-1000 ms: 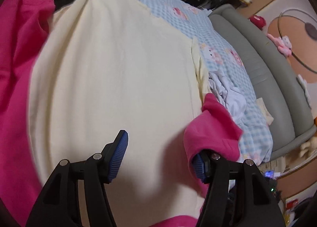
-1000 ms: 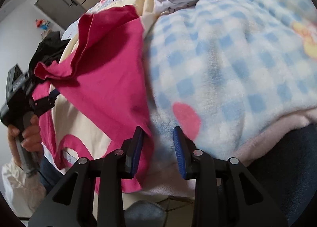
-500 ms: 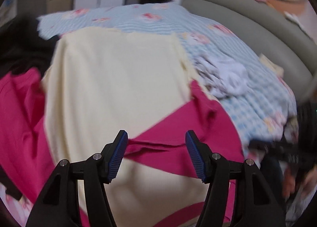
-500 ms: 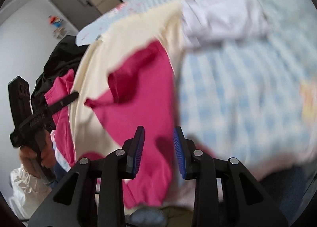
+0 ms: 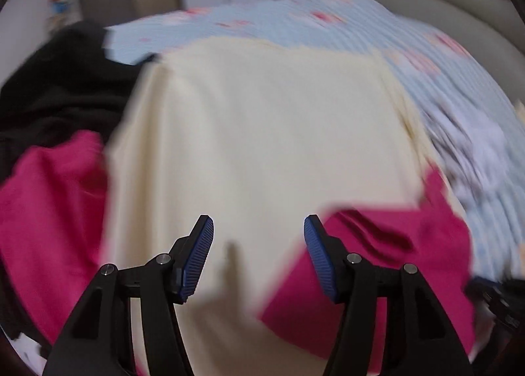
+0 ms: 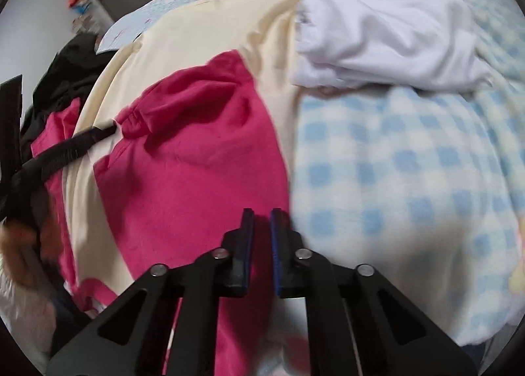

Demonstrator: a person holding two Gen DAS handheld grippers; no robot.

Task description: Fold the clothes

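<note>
Far left: black garment (image 5: pixel 55 87), heaped. Left: pink garment (image 5: pixel 49 212) edging the cream cloth (image 5: pixel 262 133). Centre: my left tongs (image 5: pixel 258 238), spread wide, empty above the cream cloth. Right: pink fold (image 6: pixel 197 159) lying on the cream cloth; my right tongs (image 6: pixel 262 228) narrowed, a pink edge between the pads. Far right: white garment (image 6: pixel 387 34), checked blanket (image 6: pixel 410 179).

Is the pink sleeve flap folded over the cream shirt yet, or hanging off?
Folded over: the pink flap lies across the cream shirt. The right tool looks shut on its edge.
</note>
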